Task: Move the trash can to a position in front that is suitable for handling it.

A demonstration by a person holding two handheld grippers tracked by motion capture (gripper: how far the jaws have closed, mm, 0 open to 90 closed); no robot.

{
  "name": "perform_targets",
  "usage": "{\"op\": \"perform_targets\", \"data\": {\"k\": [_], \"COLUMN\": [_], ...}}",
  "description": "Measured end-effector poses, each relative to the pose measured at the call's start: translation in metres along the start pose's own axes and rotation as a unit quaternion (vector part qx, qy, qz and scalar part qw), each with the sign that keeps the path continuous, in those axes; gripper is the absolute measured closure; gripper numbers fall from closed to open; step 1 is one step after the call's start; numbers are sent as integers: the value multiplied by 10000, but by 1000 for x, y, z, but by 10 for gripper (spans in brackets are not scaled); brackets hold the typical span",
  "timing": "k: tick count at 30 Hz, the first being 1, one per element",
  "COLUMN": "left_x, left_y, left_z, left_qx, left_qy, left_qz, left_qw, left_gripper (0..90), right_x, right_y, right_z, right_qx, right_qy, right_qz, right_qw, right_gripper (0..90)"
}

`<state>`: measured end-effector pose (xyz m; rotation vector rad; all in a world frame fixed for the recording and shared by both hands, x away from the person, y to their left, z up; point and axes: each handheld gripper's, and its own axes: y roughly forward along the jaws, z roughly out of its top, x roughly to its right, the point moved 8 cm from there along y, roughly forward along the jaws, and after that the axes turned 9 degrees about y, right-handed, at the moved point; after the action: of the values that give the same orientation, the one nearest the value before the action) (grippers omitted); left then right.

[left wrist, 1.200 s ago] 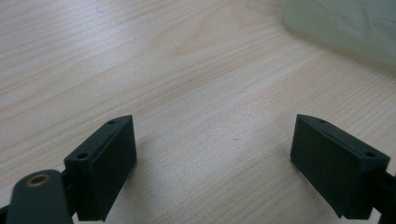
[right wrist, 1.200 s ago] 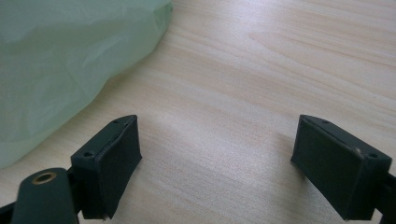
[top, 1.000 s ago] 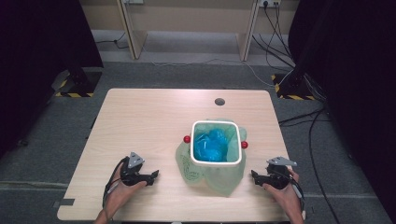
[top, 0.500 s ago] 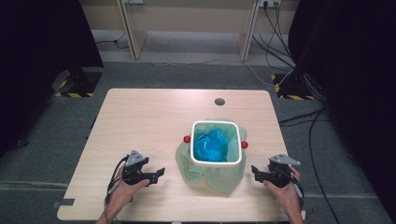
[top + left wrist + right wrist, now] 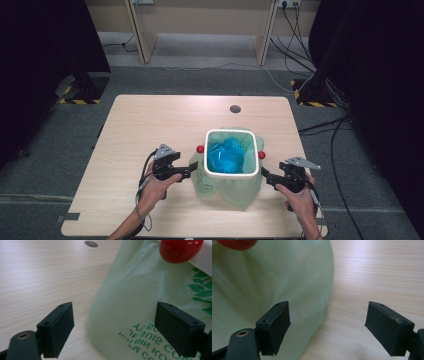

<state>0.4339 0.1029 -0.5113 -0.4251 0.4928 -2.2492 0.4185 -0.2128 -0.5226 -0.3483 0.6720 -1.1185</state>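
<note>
Inside bin (image 5: 232,133), blue bag (image 5: 225,157)

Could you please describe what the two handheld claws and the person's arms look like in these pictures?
Both claws, left claw and right claw, are black, each with two flat rectangular jaws showing small screw holes. A grey three-cornered plate sits on top of each, and a black cable trails back along each forearm. A brass-coloured rivet marks the left jaw arm in each gripper view. The forearms are bare, with no sleeves showing.
</note>
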Motion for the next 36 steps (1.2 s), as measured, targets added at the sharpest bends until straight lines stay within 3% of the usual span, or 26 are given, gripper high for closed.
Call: {"op": "perform_targets", "data": {"k": [3, 7, 10, 15, 20, 31, 36], "left_x": [7, 11, 11, 9, -1, -42, -53], "left_y": [11, 13, 13, 12, 8, -1, -1], "left_z": [0, 1, 1, 0, 1, 1, 2], "left_qx": [-72, -88, -99, -94, -90, 28, 28], "left_qy": [17, 46, 52, -28, -36, -357, -426], "left_qz": [-71, -87, -54, -64, 108, 556, 633], "left_qw": [9999, 9999, 9999, 9999, 9999, 9978, 9971], "left_gripper": [152, 154, 158, 163, 170, 174, 176], "right_x": [-8, -19, -20, -22, -28, -52, -59], "right_y": [8, 14, 15, 19, 28, 69, 83], "right_z": [-3, -5, -4, -2, 4, 23, 30], "right_qx": [-96, -193, -175, -219, -227, -333, -364], "right_qy": [21, 46, -9, 134, 66, 124, 187], "right_qz": [168, 381, 319, 342, 321, 534, 565], "right_qw": [9998, 9991, 9993, 9991, 9992, 9979, 9976], "right_gripper": [196, 205, 208, 234, 247, 261, 260]}}
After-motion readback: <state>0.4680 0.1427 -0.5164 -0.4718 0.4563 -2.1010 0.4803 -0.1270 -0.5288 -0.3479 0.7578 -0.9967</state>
